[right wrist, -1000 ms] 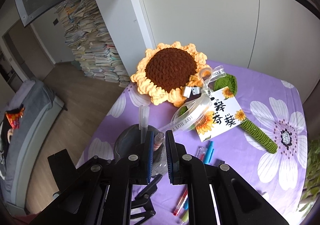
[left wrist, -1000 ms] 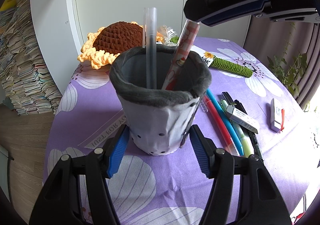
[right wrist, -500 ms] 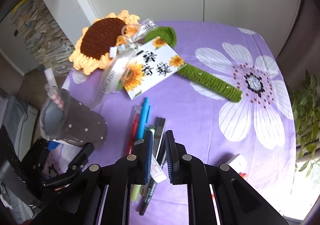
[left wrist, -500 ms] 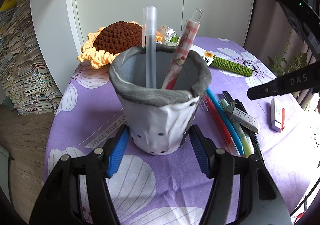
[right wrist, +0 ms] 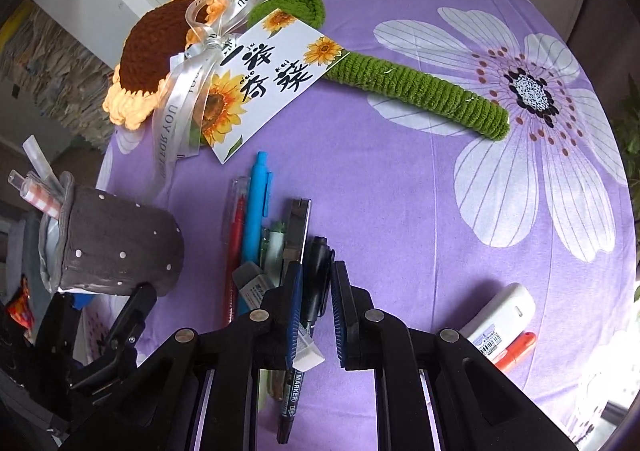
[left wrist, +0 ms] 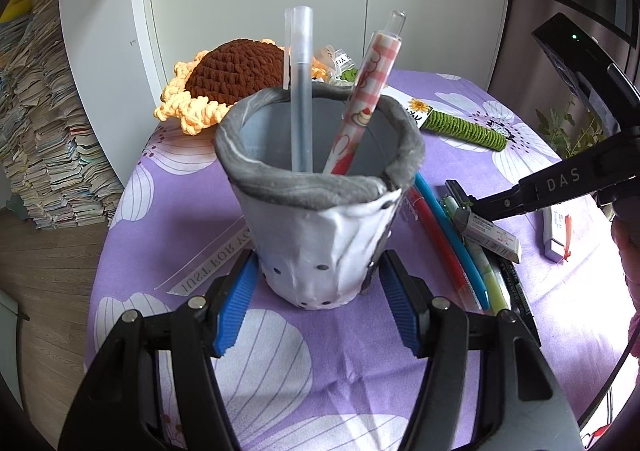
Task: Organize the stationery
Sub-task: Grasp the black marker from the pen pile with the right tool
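Since a second ago the right gripper [right wrist: 314,315] has left the pen holder [left wrist: 320,187], where it stood above the rim with the checked pen between its fingers, and has swung over and down to the row of loose stationery on the purple flowered tabletop [right wrist: 400,191]. The checked pen [left wrist: 366,103] now stands in the holder beside the frosted clear pen [left wrist: 301,91], so that item counts as delivered, and the right gripper appears to be lining up for the next pick. Its jaws are nearly closed with only a narrow gap and hold nothing; the black marker [right wrist: 316,283] lies on the cloth directly below that gap, so the jaws will likely need to open before a grasp. The left gripper [left wrist: 316,303] has not moved: its blue pads sit against either side of the holder's base, steadying it upright. The holder is a soft, dotted fabric cup, pale on one side and dark grey on the other, with a rolled grey rim, slightly crumpled. Remaining on the tabletop: red pen [right wrist: 236,239], blue pen [right wrist: 256,207], eraser [right wrist: 252,283], a pale green pen, the marker, and a white correction tape [right wrist: 500,315] off to the right. A crocheted sunflower [right wrist: 152,51] with a card lies behind.
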The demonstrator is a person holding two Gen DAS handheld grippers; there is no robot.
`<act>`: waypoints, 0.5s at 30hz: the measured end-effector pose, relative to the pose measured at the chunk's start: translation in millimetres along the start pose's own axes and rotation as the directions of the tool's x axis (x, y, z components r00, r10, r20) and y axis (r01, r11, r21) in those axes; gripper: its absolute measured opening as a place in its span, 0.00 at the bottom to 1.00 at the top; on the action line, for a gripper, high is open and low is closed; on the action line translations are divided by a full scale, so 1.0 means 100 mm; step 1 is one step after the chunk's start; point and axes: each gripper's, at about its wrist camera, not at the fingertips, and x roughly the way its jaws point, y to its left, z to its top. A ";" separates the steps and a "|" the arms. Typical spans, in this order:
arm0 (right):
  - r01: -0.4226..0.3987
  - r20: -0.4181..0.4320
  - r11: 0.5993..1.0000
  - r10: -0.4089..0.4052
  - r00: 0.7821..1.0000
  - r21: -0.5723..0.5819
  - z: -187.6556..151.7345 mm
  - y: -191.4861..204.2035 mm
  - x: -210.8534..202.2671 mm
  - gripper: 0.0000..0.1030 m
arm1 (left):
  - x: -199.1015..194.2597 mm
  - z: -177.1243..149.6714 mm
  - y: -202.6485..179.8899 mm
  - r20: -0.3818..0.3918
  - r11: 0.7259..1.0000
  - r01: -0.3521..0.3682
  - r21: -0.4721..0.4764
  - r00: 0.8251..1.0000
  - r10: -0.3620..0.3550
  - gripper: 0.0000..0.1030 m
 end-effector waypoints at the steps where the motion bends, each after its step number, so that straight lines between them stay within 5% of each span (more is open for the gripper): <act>1: 0.003 0.000 1.000 -0.003 1.000 -0.002 0.02 0.00 0.00 0.14 | 0.00 0.00 0.00 -0.001 1.000 0.000 0.000 1.000 0.000 0.61; 15: 0.102 -0.002 0.995 -0.102 0.995 -0.017 0.03 -0.01 0.01 0.15 | 0.00 0.00 0.00 -0.002 1.000 -0.001 0.000 1.000 0.001 0.61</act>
